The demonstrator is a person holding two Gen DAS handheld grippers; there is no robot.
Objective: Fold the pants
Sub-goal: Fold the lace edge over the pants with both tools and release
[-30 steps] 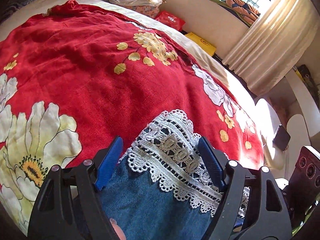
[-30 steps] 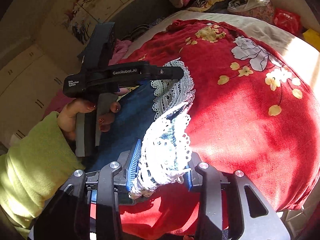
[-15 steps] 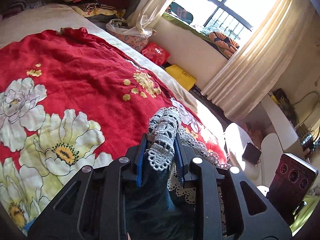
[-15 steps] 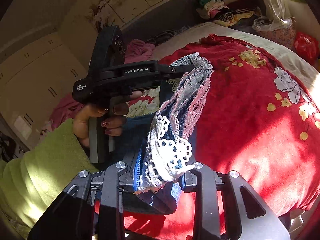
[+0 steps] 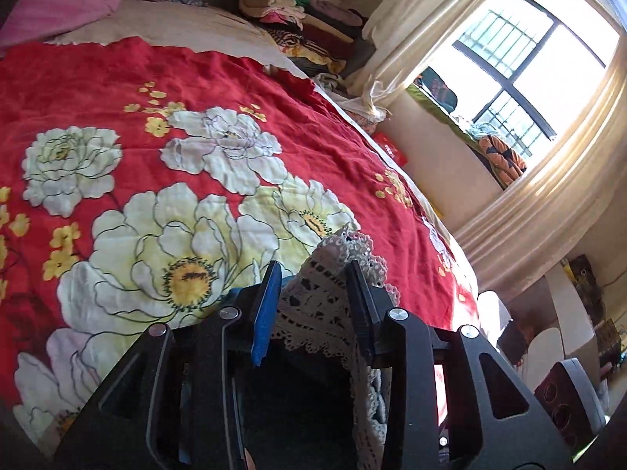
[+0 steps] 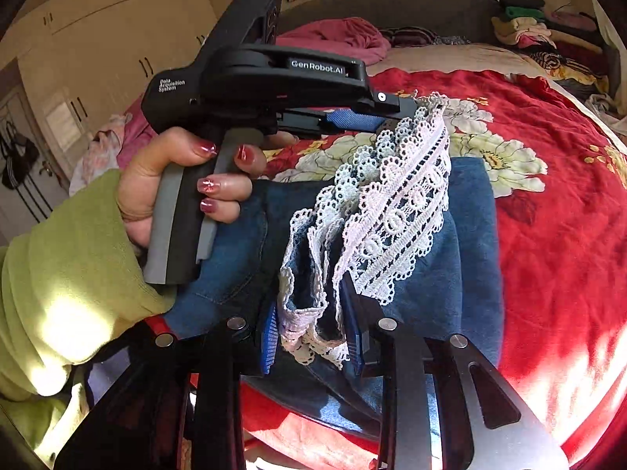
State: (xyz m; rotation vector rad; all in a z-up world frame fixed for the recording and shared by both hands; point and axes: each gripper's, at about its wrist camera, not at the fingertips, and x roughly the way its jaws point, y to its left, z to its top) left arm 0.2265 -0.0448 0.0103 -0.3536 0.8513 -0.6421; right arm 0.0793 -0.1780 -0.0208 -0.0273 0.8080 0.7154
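The pants (image 6: 462,235) are blue denim with white lace hems and lie on the red floral bedspread (image 6: 556,180). My left gripper (image 5: 313,274) is shut on one lace hem (image 5: 337,270) and holds it lifted above the bed. It also shows in the right wrist view (image 6: 407,113), held by a hand in a green sleeve. My right gripper (image 6: 313,337) is shut on the other lace hem (image 6: 309,329). A band of lace (image 6: 407,199) stretches between the two grippers, over the denim body below.
A stack of folded clothes (image 5: 305,19) sits at the bed's far corner. A pink blanket (image 6: 337,35) lies by the grey headboard. The window and curtain (image 5: 548,180) are to the right. Wardrobe doors (image 6: 98,39) stand on the left.
Both grippers have carried the lace hems up and further along the bed toward the headboard. The left gripper was open a second ago and has since closed on the hem.
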